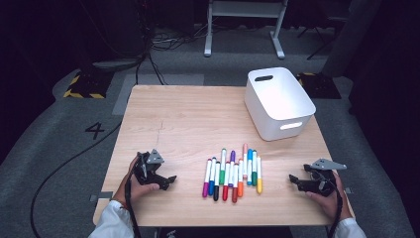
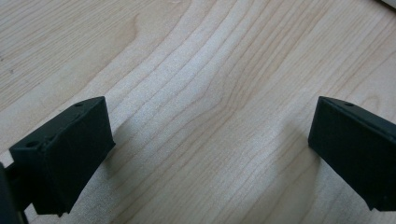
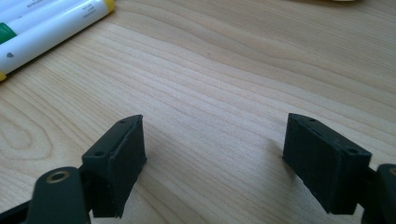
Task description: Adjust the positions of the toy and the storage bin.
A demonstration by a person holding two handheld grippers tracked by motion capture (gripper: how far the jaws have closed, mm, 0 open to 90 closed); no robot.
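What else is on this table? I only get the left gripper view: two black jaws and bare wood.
Observer: A row of markers lies on the table, between the left gripper and the right gripper.
Operator: Anything to put them in?
Observer: A white bin stands at the far right corner, apart from the markers.
Operator: Is the other gripper holding one?
Observer: No, its jaws stand open with only wood between them; the nearest marker, the yellow-capped marker, lies off to its side.

Eleven marker pens [image 1: 232, 173] in a row, one white plastic bin [image 1: 278, 102], two handheld claws, left claw [image 1: 171, 181], right claw [image 1: 292, 179], one wooden worktop [image 1: 183, 119]
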